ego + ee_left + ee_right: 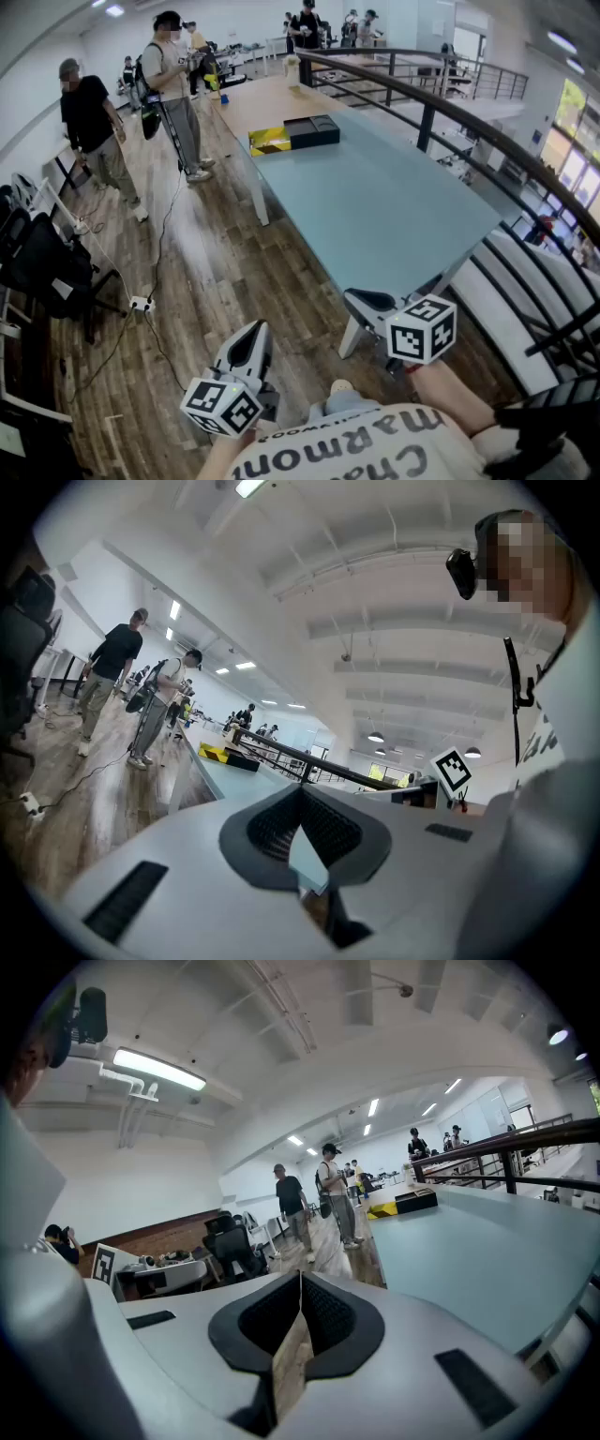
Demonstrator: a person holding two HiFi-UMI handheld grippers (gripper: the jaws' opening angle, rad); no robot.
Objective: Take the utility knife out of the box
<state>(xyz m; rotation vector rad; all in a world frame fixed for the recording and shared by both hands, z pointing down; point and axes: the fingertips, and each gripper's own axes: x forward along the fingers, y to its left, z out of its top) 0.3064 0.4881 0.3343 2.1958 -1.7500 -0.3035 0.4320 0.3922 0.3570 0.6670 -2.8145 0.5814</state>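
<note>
Up at twelve o'clock on the pale blue worktop (pixel 375 216) waits the black-and-yellow box (pixel 295 134); left claw (pixel 249 334) and right claw (pixel 364 302), pressed together empty, may just shove it.

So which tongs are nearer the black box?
Right, slightly. The right tongs hover by the near end of the table; the left tongs are over the floor beside it. Both are far from the black box.

A long, pale blue-green bench (pixel 375 206) on white legs stretches away over the wood-plank floor (pixel 206 272). At its far end a flat black box (pixel 312 130) lies on the top, with a yellow box (pixel 269 141) just beside it on the left.
</note>
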